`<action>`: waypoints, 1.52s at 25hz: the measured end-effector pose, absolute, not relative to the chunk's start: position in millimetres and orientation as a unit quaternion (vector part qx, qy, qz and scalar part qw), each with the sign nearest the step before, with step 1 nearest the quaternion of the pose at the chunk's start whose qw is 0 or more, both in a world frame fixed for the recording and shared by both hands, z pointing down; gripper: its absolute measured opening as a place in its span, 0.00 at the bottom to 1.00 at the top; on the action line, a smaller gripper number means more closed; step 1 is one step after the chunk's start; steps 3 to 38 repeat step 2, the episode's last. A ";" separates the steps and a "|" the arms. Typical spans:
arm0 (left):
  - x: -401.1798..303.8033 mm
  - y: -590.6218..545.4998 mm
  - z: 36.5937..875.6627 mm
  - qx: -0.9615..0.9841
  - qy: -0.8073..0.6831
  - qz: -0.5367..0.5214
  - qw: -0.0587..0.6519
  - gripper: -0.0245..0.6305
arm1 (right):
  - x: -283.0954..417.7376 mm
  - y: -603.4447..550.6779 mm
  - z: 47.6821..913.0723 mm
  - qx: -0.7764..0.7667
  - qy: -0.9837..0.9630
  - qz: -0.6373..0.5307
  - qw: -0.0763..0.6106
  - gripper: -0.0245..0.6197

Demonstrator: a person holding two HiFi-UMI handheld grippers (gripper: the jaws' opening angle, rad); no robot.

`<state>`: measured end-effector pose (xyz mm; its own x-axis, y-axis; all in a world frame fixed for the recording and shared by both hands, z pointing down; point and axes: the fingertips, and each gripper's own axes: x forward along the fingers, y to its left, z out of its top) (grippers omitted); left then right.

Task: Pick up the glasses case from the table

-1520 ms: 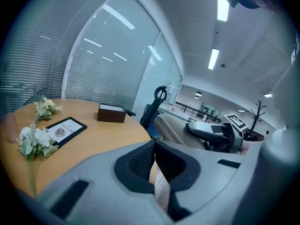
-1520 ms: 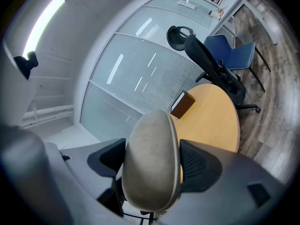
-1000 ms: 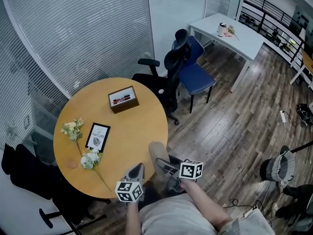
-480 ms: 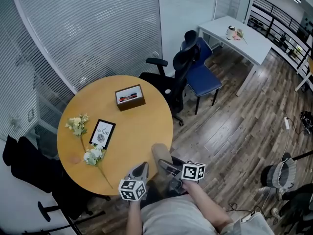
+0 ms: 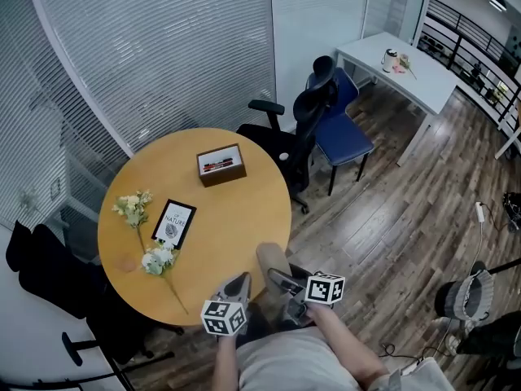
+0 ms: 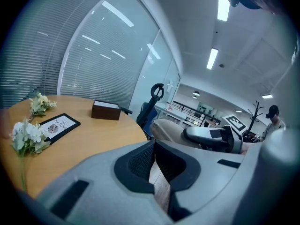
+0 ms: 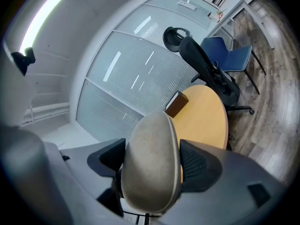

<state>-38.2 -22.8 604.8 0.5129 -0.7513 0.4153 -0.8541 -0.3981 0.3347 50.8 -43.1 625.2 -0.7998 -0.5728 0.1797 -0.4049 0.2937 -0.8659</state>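
The glasses case (image 5: pixel 268 258), a beige oval shell, is off the table, just past the round wooden table's (image 5: pixel 236 218) near right edge. My right gripper (image 5: pixel 274 272) is shut on it, a pad on each flank of the case (image 7: pixel 150 165). The left gripper view shows the same case (image 6: pixel 165 127) to the right of the table. My left gripper (image 5: pixel 238 283) hovers at the table's near edge beside it, and its jaws (image 6: pixel 153 161) are shut with nothing between them.
On the table sit a brown box (image 5: pixel 220 164) with pens, a black framed card (image 5: pixel 173 222) and two sprigs of white flowers (image 5: pixel 151 258). A black office chair (image 5: pixel 295 129) and a blue chair (image 5: pixel 345 133) stand behind it. A white desk (image 5: pixel 407 63) stands further back.
Only the head view has drifted, so the table sits a little further right in the picture. Both grippers stay where they were, and the case is still held.
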 end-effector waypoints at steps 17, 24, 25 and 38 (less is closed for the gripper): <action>-36.4 -22.2 606.1 0.830 -0.483 0.099 0.260 0.05 | 53.2 -42.3 627.0 -0.307 0.799 -0.510 0.082 0.59; -36.4 -22.2 606.1 0.830 -0.483 0.099 0.260 0.05 | 53.2 -42.3 627.0 -0.307 0.799 -0.510 0.082 0.59; -36.4 -22.2 606.1 0.830 -0.483 0.099 0.260 0.05 | 53.2 -42.3 627.0 -0.307 0.799 -0.510 0.082 0.59; -36.4 -22.2 606.1 0.830 -0.483 0.099 0.260 0.05 | 53.2 -42.3 627.0 -0.307 0.799 -0.510 0.082 0.59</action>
